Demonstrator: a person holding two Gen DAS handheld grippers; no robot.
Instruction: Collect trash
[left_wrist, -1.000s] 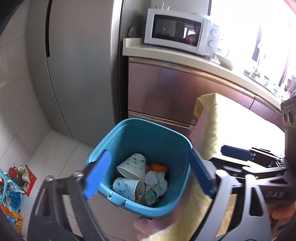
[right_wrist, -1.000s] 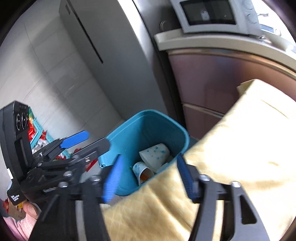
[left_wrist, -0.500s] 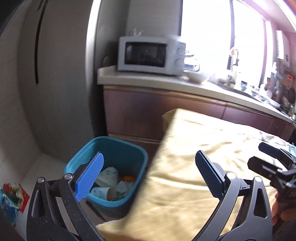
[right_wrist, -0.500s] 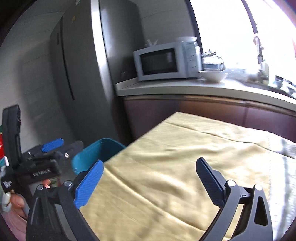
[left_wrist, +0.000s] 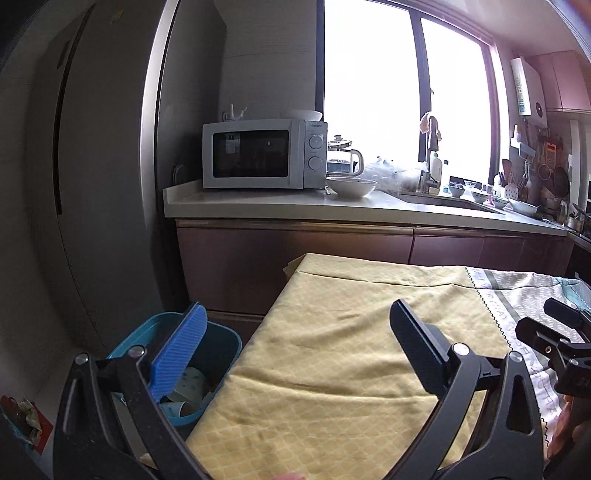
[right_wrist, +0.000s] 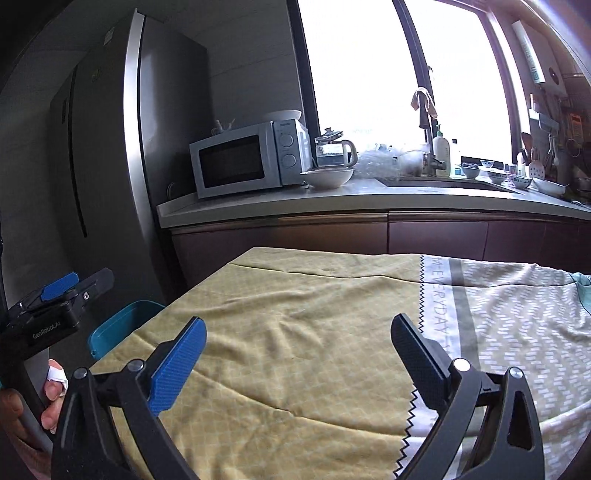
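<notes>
A blue trash bin (left_wrist: 218, 343) stands on the floor at the table's left corner, with spotted paper cups (left_wrist: 192, 380) inside; its rim also shows in the right wrist view (right_wrist: 122, 325). My left gripper (left_wrist: 295, 332) is open and empty, held over the table's left edge beside the bin. My right gripper (right_wrist: 299, 339) is open and empty above the yellow tablecloth (right_wrist: 295, 295). No loose trash shows on the cloth.
A tall steel fridge (left_wrist: 92, 184) stands left. A counter (left_wrist: 332, 206) behind the table carries a microwave (left_wrist: 262, 155), a bowl (left_wrist: 351, 186), a kettle and a sink. Snack packets (left_wrist: 22, 417) lie on the floor at the far left.
Both grippers rose and tilted up from over the bin to level above the table. The bin moved to the lower left of both views. Both stayed open.
</notes>
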